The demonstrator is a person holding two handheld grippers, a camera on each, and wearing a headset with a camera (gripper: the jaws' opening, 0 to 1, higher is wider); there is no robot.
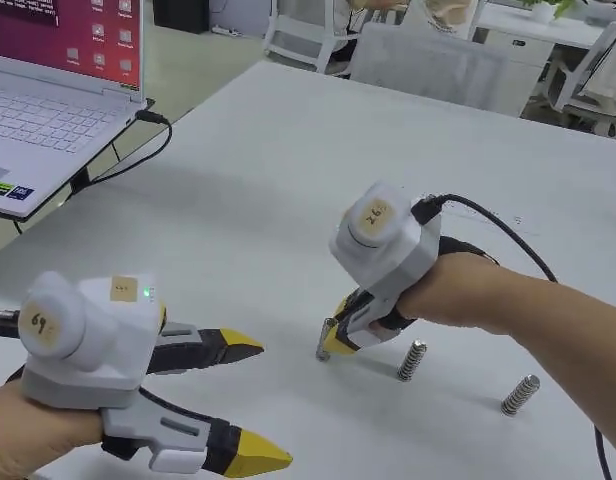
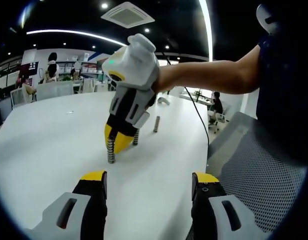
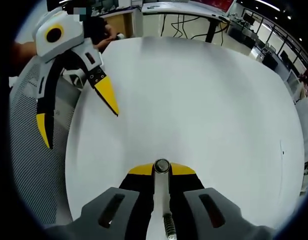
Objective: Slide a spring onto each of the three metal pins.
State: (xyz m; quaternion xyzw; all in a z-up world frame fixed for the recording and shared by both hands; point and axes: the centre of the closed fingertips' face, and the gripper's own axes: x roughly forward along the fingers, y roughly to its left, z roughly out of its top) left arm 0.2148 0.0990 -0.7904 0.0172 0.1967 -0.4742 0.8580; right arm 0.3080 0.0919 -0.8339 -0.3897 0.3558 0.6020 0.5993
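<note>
White worktop (image 1: 288, 180) stretches wide and mostly bare, with a laptop (image 1: 48, 110) at its left edge and mesh chairs (image 1: 428, 70) beyond the far edge. Left tongs (image 1: 277, 404) hang spread apart over the near side, holding nothing. Right tongs (image 1: 333, 340) pinch a metal pin (image 3: 162, 166) with a spring (image 2: 111, 151) on it, down at the worktop. Just right, a second spring (image 1: 412, 360) and third spring (image 1: 521, 394) stand tilted, apart from each other.

Desk (image 1: 288, 170): white, smooth, matt.
Springs (image 1: 412, 360): coiled bare metal, lower right.
Right gripper (image 1: 333, 345): matt white plastic, yellow tips.
Pin (image 3: 161, 166): shiny metal.
</note>
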